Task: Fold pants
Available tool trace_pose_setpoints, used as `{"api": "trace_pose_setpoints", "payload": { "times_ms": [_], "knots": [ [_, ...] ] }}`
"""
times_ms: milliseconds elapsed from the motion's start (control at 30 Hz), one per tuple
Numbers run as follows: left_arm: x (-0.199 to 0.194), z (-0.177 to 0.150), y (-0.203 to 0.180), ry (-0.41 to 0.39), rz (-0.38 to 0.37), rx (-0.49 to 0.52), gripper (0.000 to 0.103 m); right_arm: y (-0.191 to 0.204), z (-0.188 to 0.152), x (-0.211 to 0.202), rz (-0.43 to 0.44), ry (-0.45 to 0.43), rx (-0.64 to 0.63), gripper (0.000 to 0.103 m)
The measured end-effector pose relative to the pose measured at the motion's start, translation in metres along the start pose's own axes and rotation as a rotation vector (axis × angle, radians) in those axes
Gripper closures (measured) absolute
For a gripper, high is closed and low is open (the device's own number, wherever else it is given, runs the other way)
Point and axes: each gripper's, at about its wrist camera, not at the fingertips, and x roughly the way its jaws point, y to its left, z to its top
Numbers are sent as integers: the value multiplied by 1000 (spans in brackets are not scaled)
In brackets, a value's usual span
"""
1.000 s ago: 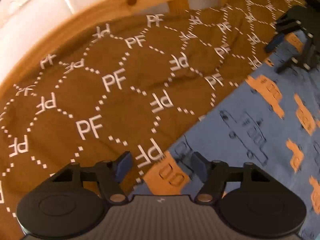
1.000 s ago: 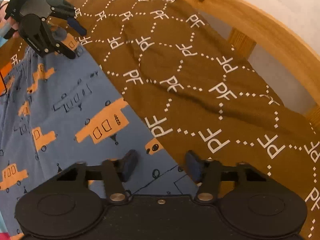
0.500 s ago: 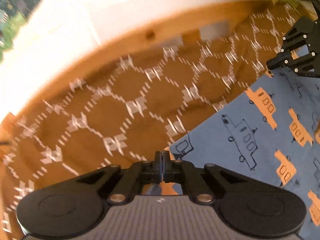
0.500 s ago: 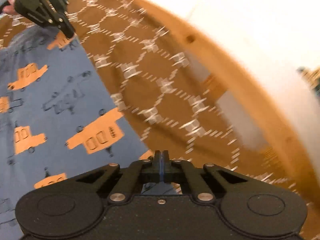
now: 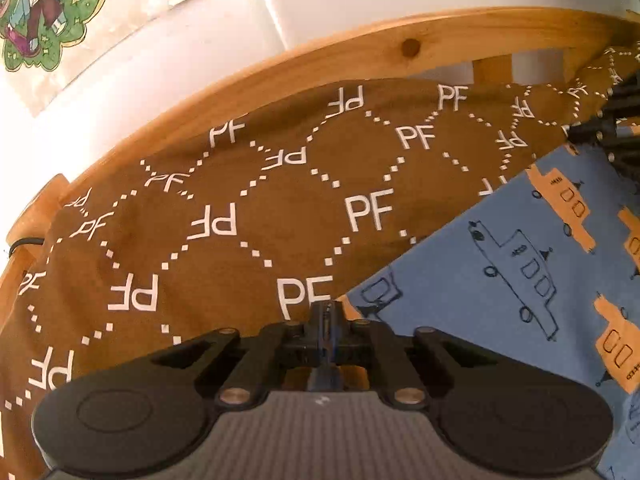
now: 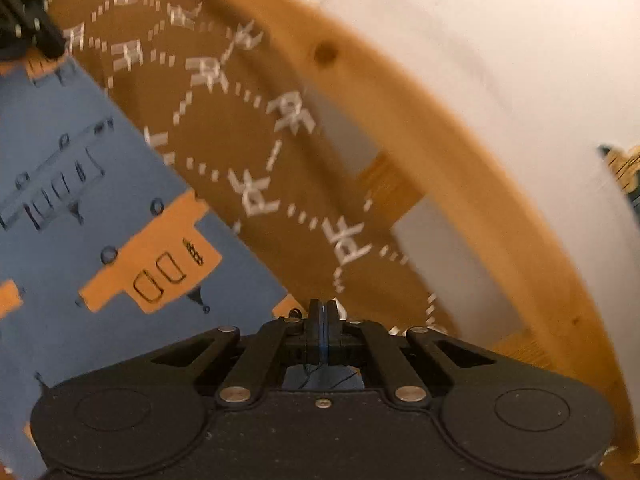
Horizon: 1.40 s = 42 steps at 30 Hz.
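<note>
The pants (image 5: 520, 272) are blue with orange and outlined vehicle prints, and lie over a brown bedspread (image 5: 248, 216) printed with white "PF" letters. My left gripper (image 5: 326, 312) is shut on a corner of the pants' edge and holds it lifted. My right gripper (image 6: 323, 312) is shut on another corner of the same edge, with the pants (image 6: 80, 208) stretched to its left. Each gripper shows at the edge of the other's view: the right one (image 5: 612, 132) and the left one (image 6: 24, 36).
A curved wooden bed rail (image 5: 360, 56) runs behind the bedspread, with a white wall (image 5: 180, 52) beyond it and a cartoon picture (image 5: 48, 12) on the wall. The rail also shows in the right wrist view (image 6: 460, 160), which is motion-blurred.
Both grippers were open over the pants' edge a second ago. They have shut on the corners and lifted the edge, tilting up toward the rail and wall.
</note>
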Motion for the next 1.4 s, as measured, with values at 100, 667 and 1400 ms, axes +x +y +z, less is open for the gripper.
{"api": "trace_pose_setpoints", "payload": {
  "times_ms": [100, 667, 1400],
  "knots": [
    [-9, 0, 6, -37, -38, -10, 42, -4, -4, 3, 26, -11, 66, 96],
    [-13, -20, 38, -11, -179, -31, 68, -17, 17, 15, 349, 20, 140, 59],
    [-157, -95, -16, -407, -125, 208, 102, 44, -75, -209, 200, -317, 61, 103]
  ]
}}
